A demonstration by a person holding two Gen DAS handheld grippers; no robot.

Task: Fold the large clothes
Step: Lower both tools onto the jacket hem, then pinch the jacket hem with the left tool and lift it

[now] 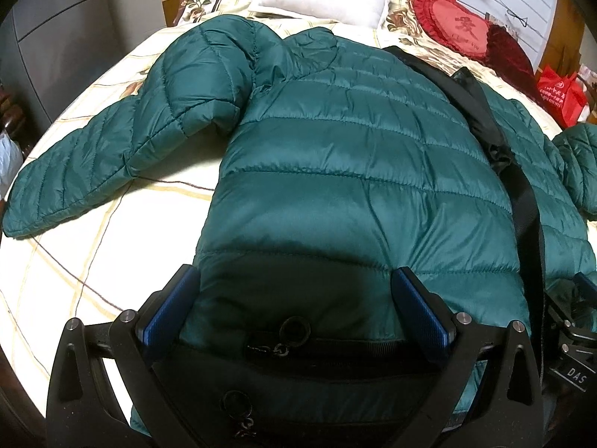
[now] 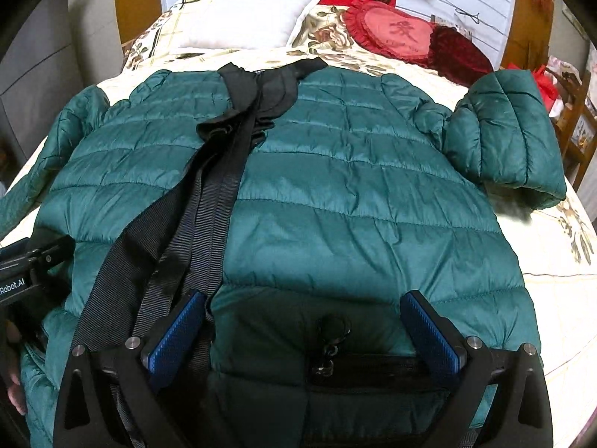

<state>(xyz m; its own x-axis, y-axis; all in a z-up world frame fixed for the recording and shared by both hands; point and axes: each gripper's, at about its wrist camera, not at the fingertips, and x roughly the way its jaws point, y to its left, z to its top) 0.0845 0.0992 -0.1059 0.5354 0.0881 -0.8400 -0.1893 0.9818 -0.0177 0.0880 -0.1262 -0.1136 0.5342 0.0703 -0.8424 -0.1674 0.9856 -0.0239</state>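
A green quilted jacket (image 1: 335,156) lies spread front-up on the bed (image 1: 93,261), one sleeve (image 1: 74,171) reaching toward 9 o'clock. The left gripper (image 1: 294,310) straddles its hem, jaws wide apart and gripping nothing. At 12 o'clock a black zipper band (image 2: 224,171) runs up the jacket. The right gripper (image 2: 304,332) likewise gapes over the hem, holding nothing.

The quilted jacket (image 2: 354,194) is dark teal green, with a black front placket (image 2: 224,171). The bedsheet (image 1: 74,280) is cream with thin brown and yellow checks. The pillow (image 2: 242,18) is white. The heart cushion (image 2: 395,33) is red. The gripper pads (image 2: 433,332) are blue.
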